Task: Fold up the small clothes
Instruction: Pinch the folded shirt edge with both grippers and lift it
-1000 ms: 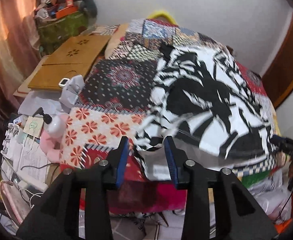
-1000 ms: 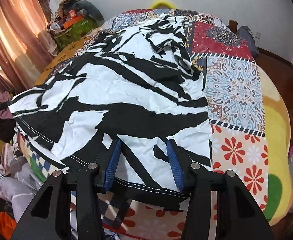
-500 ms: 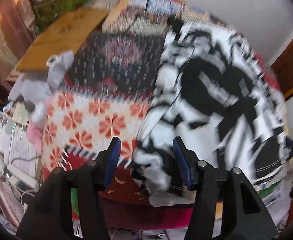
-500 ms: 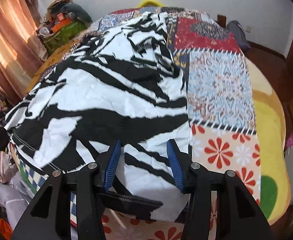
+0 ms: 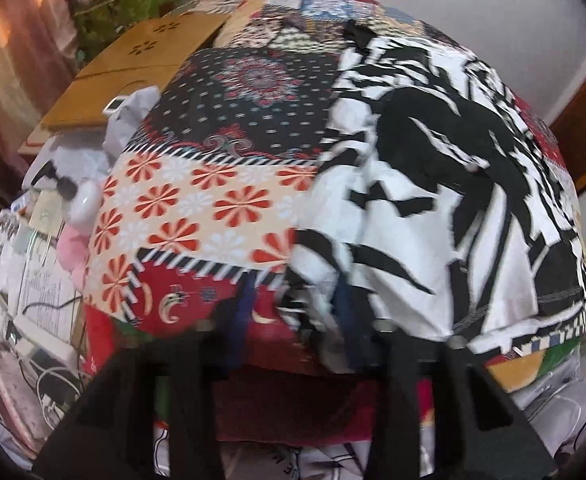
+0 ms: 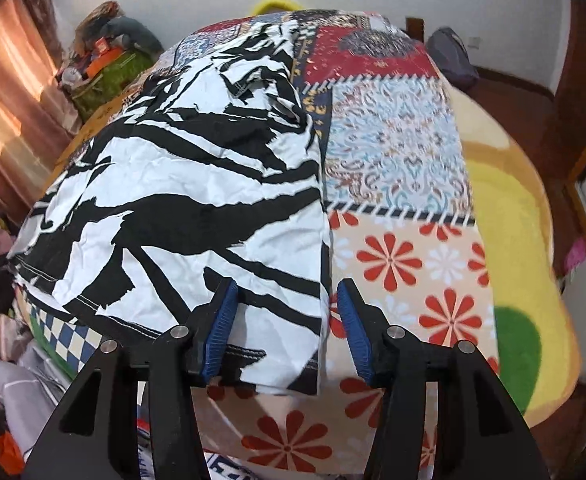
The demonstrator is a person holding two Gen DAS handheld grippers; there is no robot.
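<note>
Presently the black-and-white printed garment (image 6: 181,200) lies spread on the patchwork bedspread (image 6: 405,248), its near hem at the bed's front edge; the right gripper (image 6: 287,328) has jaws wide, straddling the hem corner without closing on it; the left gripper (image 5: 293,320) is motion-blurred, jaws seemingly apart over bunched cloth, grip not confirmable. Recommended: seat both pads squarely on the hem, close together, lift evenly, fold toward the far side. Containers: a green box (image 5: 133,8) beyond the bed holds assorted clutter, contents indistinct.
</note>
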